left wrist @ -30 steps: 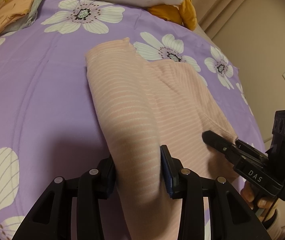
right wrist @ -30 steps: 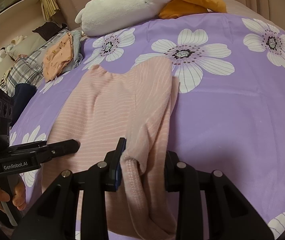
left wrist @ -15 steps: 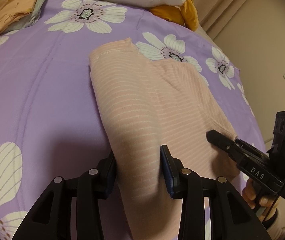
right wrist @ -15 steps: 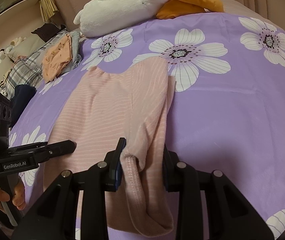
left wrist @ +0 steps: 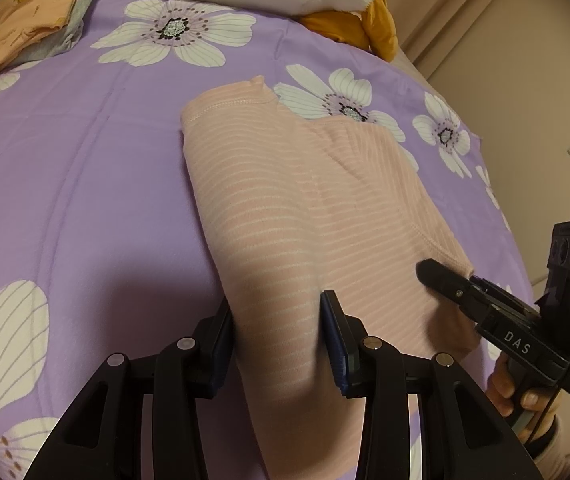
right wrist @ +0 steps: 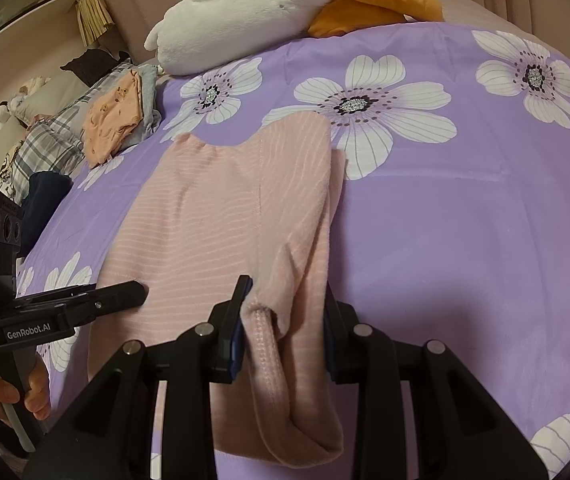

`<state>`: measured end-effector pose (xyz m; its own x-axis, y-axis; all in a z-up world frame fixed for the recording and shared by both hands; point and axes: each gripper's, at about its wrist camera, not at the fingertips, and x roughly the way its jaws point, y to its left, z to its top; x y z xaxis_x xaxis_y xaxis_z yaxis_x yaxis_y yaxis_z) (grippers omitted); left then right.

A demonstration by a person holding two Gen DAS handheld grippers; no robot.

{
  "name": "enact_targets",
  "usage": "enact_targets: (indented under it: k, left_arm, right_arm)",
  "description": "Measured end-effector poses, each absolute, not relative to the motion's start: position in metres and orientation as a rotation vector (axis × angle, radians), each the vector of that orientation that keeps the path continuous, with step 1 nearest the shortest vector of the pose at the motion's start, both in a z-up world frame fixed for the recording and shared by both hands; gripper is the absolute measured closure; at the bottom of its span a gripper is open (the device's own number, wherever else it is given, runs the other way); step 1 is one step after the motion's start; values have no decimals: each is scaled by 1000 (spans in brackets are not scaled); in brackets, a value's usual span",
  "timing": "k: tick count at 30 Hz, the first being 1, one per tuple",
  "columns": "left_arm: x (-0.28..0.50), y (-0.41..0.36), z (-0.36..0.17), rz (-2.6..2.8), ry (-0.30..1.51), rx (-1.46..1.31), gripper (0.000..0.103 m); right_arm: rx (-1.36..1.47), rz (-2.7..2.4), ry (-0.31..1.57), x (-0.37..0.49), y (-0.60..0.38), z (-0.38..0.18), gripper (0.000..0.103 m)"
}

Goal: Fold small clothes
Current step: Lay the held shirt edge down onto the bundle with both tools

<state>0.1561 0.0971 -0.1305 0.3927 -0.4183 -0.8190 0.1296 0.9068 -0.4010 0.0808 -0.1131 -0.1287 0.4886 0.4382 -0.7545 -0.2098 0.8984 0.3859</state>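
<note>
Left gripper (left wrist: 277, 328), right gripper (right wrist: 285, 320) clamp pink garment (left wrist: 305, 208).

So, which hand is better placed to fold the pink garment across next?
Probably the right. The right gripper already clamps the bunched edge of the pink garment, beside bare purple bedspread, so it could carry that edge over. The left gripper also holds cloth and could anchor it.

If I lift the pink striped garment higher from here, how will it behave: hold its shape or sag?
Probably sag: the pink striped garment already droops in soft folds between the right hand-held gripper pads. It looks light and thin. The bunched edge in the left hand-held gripper suggests layers may slide apart unless lifted together.
</note>
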Motion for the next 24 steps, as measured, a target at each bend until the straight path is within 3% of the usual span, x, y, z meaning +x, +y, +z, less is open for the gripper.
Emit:
enact_targets:
  k: [24]
  left_arm:
    - [155, 101, -131, -351, 1120, -284, 64]
  right_arm:
    - [265, 388, 989, 79, -116, -128, 70]
